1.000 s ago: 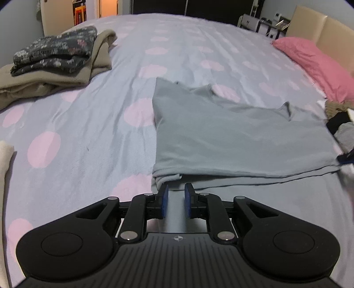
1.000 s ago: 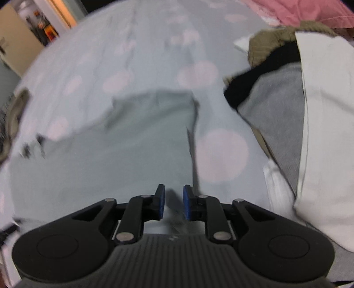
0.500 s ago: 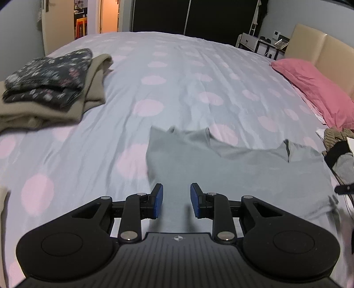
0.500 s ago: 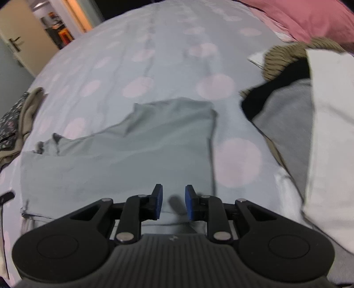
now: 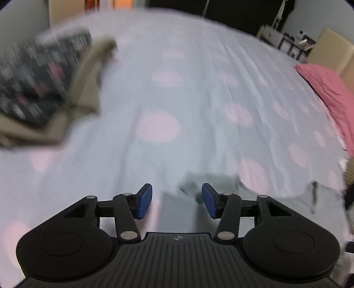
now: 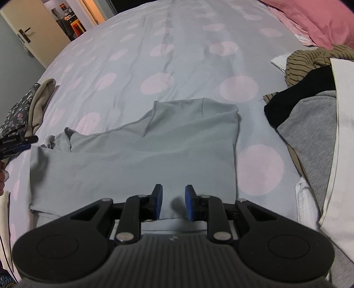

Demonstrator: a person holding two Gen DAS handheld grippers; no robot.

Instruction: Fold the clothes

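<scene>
The grey T-shirt [image 6: 137,161] lies flat on the dotted bedspread [image 6: 183,55], already folded into a broad band. In the right wrist view its long axis runs from nine o'clock to three o'clock, with a sleeve or shoulder panel standing up toward twelve and the neck opening bunched at about ten. The near hem lies directly under the right gripper [image 6: 173,200], so that hand looks much the nearer to the cloth; its blue pads stand narrowly apart with nothing pinched between them, the hem just below.

In the left wrist view, which is heavily blurred, only a corner of the shirt [image 5: 177,206] shows low between the fingers and off toward four o'clock. The left gripper [image 5: 177,200] has its jaws opening, and no cloth is between the pads. My reading is that the next fold needs both hands on the band's short ends, and the left one sits off the shirt's nine o'clock end.

Outward: a folded pile [image 6: 24,110] of floral and tan garments at nine o'clock, an unfolded heap [image 6: 309,106] of striped, black and grey clothes at three, a pink pillow [image 6: 314,17] at one. Small white lettering on the black object at the far left edge is too small to read surely.
</scene>
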